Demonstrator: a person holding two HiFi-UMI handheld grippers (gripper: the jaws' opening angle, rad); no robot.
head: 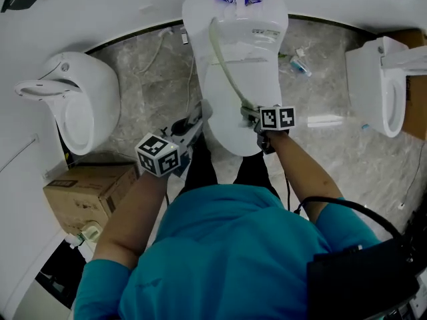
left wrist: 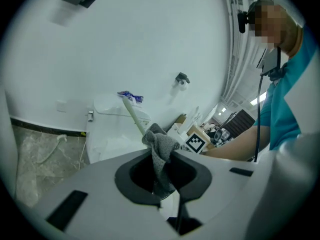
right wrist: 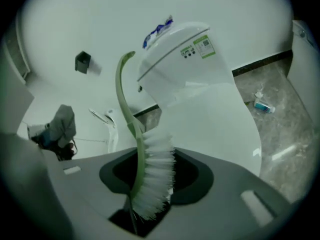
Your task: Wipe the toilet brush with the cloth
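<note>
Head view: over the toilet, the right gripper clamps the toilet brush by its bristles and the left gripper pinches the cloth — close together, I'd guess, ready for wiping.

Even cool light, fisheye edges, dark vignette

Nothing is reading clearly from where I'm standing. A green-and-white sticker is sitting on the toilet tank, its print too small to make out. The left cube and right cube are showing only black-and-white square markers, no letters.
</note>
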